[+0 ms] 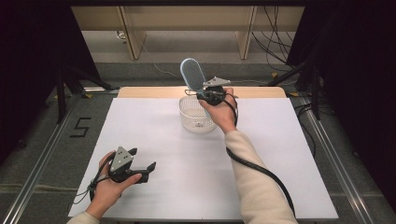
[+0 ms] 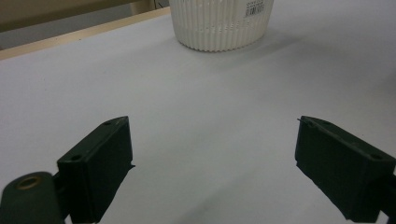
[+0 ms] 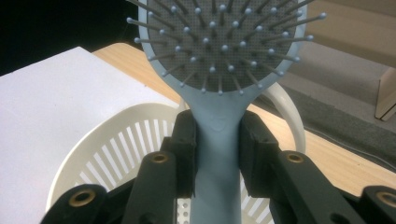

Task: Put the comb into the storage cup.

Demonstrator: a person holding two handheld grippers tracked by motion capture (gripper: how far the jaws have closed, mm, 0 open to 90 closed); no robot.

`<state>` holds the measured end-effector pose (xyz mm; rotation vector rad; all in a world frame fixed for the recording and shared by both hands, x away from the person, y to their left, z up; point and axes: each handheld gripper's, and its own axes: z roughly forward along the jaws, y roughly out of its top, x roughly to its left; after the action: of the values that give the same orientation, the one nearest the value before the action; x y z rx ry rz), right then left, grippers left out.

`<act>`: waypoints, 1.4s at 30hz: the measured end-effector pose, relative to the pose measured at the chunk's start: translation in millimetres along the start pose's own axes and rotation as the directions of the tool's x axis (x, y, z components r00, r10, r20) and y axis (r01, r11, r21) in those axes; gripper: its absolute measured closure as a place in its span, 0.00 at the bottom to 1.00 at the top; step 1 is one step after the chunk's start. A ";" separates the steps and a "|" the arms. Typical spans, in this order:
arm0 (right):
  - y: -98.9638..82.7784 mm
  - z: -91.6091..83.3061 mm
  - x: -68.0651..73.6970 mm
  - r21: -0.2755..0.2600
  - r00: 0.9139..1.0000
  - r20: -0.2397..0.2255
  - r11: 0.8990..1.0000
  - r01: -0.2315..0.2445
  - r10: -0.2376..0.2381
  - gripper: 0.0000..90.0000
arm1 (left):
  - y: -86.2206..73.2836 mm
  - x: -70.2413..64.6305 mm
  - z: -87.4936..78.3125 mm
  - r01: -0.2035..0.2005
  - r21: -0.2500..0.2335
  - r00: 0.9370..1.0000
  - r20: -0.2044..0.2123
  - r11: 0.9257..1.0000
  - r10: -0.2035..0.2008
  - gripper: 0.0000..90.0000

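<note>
Nearest the high camera, the left gripper [image 1: 140,164] rests low on the white surface [image 1: 154,140] with its fingers [image 2: 98,168] wide apart and nothing between them. Farther off, the right gripper [image 1: 205,93] has its fingers [image 3: 184,149] clamped on the handle of a pale blue brush [image 1: 193,74], held upright above the white basket [image 1: 196,116]; I judge the step to be putting the brush in, which calls for lowering it inside the rim before letting go. A barcode label [image 2: 258,8] on the basket is too small to read, and a "5" [image 1: 81,127] is marked on the floor.

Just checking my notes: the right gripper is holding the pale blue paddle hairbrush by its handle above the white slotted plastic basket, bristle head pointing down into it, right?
Not quite. The right gripper does clamp the pale blue paddle hairbrush by its handle above the white slotted plastic basket, but the bristle head points up, as the high view shows.
</note>
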<state>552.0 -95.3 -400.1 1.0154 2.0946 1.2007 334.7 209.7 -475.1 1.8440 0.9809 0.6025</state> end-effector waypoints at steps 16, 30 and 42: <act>-3.1 1.3 -0.7 0.006 1.000 -0.005 1.000 0.005 -0.004 0.78 | 0.0 -0.1 0.0 0.000 0.000 1.000 0.001 1.000 0.000 0.12; -8.6 0.2 -0.9 0.018 0.999 -0.022 0.999 0.035 -0.034 0.78 | 0.1 -0.4 0.1 -0.001 -0.001 1.000 0.000 1.000 0.001 0.12; -20.9 -3.6 2.2 0.109 0.990 -0.076 0.986 0.128 -0.120 0.45 | -0.1 -0.4 0.4 -0.002 0.002 1.000 -0.001 1.000 0.002 0.12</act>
<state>540.8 -102.1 -416.9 0.8889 2.2664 1.0800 334.7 209.2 -475.4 1.8468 0.9806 0.6044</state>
